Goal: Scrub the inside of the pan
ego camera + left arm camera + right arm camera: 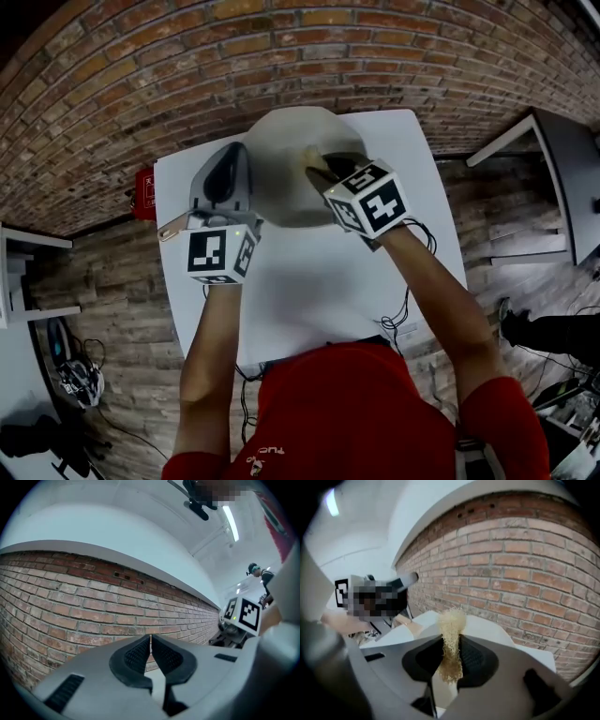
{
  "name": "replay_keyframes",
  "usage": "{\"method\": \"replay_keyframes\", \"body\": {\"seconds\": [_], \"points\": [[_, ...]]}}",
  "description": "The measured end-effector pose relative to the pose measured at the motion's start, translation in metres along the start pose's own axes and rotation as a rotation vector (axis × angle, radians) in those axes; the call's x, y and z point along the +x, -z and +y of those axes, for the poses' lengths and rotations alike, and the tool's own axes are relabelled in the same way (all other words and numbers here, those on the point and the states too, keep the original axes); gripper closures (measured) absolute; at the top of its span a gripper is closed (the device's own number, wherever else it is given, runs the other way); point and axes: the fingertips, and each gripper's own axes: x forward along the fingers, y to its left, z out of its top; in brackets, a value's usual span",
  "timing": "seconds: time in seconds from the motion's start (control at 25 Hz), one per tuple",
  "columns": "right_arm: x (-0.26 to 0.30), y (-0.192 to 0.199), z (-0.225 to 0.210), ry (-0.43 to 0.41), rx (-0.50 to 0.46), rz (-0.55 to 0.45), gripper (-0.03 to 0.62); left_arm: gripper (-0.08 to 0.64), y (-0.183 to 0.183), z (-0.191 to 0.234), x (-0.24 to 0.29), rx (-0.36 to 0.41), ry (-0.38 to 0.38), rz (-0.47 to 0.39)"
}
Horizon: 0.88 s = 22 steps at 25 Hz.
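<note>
- Filling the middle of the head view, a white table (pixel 309 281) stands with a brick wall (pixel 93 606) beyond its far edge.
- A big, pale, round pan (pixel 281 159) sits at the far middle of the table, between the two grippers.
- The left gripper (pixel 225 180) is at the pan's left edge. In the left gripper view its ribbed jaws are pressed together with only a hairline slit, and nothing can be seen between them. That view looks past them at the wall, so it does not show the pan.
- The right gripper (pixel 328 176) reaches in over the pan from the near right side, with its tips above the darker patch on the right of the pan's inside.
- A straw-coloured, fibrous scrubber (pixel 451 637) is pinched upright between the right gripper's jaws. Its frayed top stands above the jaw tips and its lower end hangs below them. In the head view it shows as a tan tuft over the pan, just ahead of that gripper.
</note>
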Motion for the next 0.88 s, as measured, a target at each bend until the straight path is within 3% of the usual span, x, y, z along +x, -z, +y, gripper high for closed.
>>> {"method": "replay_keyframes", "body": {"seconds": [0.2, 0.4, 0.64, 0.88], "points": [[-0.069, -0.041, 0.022, -0.025, 0.053, -0.347, 0.505, 0.537, -0.026, -0.026, -0.013, -0.025, 0.019, -0.024], [-0.121, -0.059, 0.037, -0.032, 0.053, -0.57, 0.505, 0.537, -0.045, -0.061, -0.027, -0.042, 0.072, -0.038], [-0.155, -0.056, 0.051, -0.048, 0.051, -0.719, 0.505, 0.537, -0.055, -0.102, -0.043, -0.063, 0.119, -0.035], [-0.167, -0.051, 0.071, -0.035, -0.003, -0.777, 0.505, 0.537, -0.057, -0.106, -0.054, -0.074, 0.098, -0.026]]}}
